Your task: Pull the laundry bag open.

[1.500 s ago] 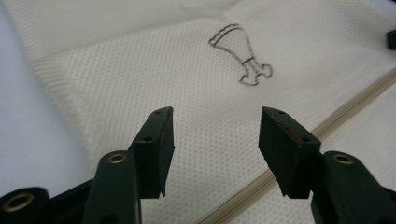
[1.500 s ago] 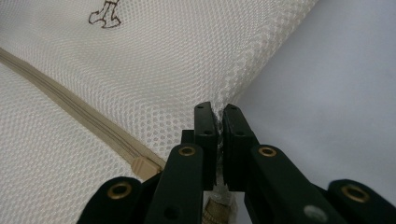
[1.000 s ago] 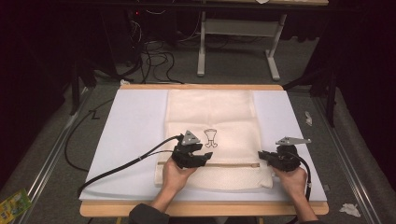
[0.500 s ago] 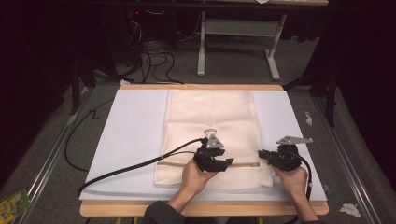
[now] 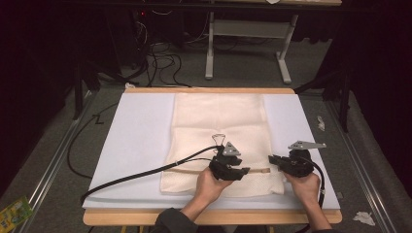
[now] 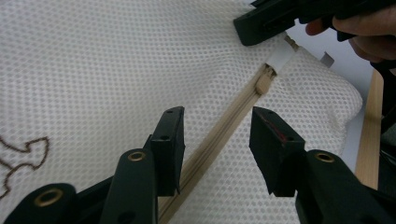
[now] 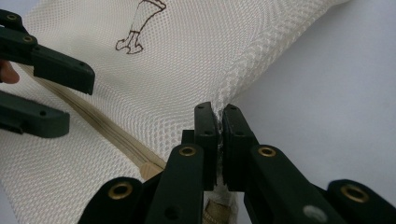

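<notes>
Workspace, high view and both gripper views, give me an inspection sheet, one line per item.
Surface: wooden table under a white sheet.
Job's things: cream mesh bag lying flat, tan zipper across its near end.
Clutter: nothing seen on the sheet.
Grippers: left gripper open, jaws either side of the zipper; right gripper shut on the bag's mesh at the zipper end.
Cables: black cable trails left off the sheet.
Surroundings: grey carpet, paper scraps, grey frame, floor cables.
</notes>
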Tool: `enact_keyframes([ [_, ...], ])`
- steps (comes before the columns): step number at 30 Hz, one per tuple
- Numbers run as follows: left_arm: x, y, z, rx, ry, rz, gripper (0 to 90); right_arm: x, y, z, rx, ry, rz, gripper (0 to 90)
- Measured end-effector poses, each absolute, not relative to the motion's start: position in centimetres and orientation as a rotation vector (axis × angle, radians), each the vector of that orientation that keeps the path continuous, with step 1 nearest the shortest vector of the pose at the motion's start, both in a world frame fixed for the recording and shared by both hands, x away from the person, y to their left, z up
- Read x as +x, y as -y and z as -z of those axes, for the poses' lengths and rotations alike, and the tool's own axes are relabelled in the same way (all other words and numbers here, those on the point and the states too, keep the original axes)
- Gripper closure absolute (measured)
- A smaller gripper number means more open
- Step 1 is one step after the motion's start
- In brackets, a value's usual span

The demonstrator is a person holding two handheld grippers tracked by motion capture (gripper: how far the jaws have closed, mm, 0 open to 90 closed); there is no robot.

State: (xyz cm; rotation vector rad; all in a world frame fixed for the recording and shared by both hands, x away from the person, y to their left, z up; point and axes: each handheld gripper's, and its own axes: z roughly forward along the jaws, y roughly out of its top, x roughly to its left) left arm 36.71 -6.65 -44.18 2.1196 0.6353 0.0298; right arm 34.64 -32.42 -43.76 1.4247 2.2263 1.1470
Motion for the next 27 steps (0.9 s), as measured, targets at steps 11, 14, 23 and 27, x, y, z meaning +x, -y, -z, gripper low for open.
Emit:
enact_keyframes([
  [11, 36.5, 8.1, 44.8, 2.091, -0.617, -0.030, 59.4, 34.6, 32.4, 43.5, 1.423, -2.224, -1.152, 87.6],
  [14, 36.3, 8.5, 45.1, 2.087, -0.611, -0.018, 59.6, 34.7, 32.2, 43.2, 1.415, -2.222, -1.155, 87.6],
  [23, 36.0, 9.7, 45.9, 2.078, -0.598, 0.043, 59.9, 34.7, 32.1, 42.7, 1.399, -2.223, -1.168, 87.7],
  [27, 36.1, 10.3, 46.5, 2.094, -0.594, 0.039, 59.7, 34.7, 31.7, 42.7, 1.391, -2.231, -1.175, 87.9],
])
